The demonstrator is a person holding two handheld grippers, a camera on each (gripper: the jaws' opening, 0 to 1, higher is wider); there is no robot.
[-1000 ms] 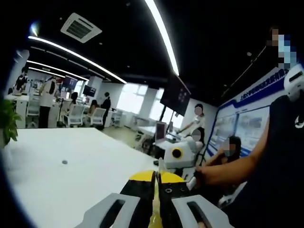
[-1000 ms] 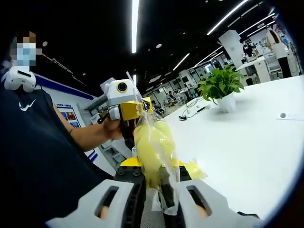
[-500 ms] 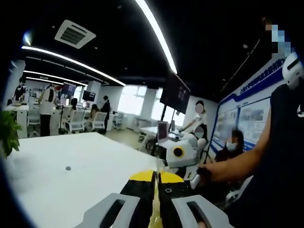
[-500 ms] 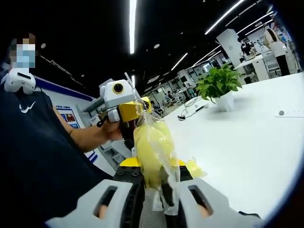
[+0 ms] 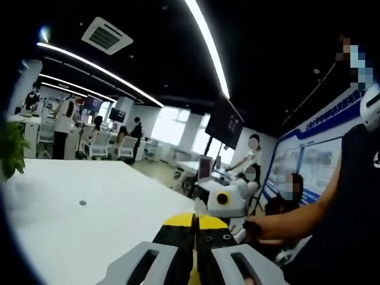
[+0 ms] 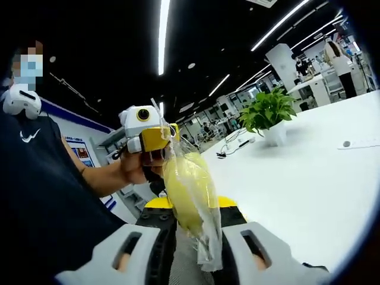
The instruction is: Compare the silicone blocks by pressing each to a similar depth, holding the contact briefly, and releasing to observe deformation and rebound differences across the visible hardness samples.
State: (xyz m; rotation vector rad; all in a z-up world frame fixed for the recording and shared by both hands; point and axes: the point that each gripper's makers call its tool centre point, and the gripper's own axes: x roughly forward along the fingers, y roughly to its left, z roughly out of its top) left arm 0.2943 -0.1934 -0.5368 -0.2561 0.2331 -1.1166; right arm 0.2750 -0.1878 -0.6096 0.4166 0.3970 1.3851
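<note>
In the right gripper view the right gripper (image 6: 191, 222) rises from the bottom centre, its jaws drawn in close on a yellow silicone block in clear plastic wrap (image 6: 187, 193), which stands between them and reaches upward toward the middle of the frame. The block is pale yellow, long and rounded, and the wrap around it is crinkled and glossy, with a loose tail hanging down over the jaws at lower centre. Its top end meets the left gripper (image 6: 160, 138), which enters at centre left, held in the person's hand (image 6: 132, 169); twisted wrap pokes up just beside that gripper's yellow front, and whether its jaws pinch the wrap there cannot be told from this angle. In the left gripper view the left gripper (image 5: 194, 228) shows at bottom centre with its jaws nearly together, only a thin slit between them, and a sliver of yellow in that slit at the very bottom edge. Beyond its tips, right of centre, sits the right gripper (image 5: 225, 200). The white table (image 6: 309, 172) spreads across the right of the right gripper view, with a potted plant (image 6: 268, 114) at upper right.
</note>
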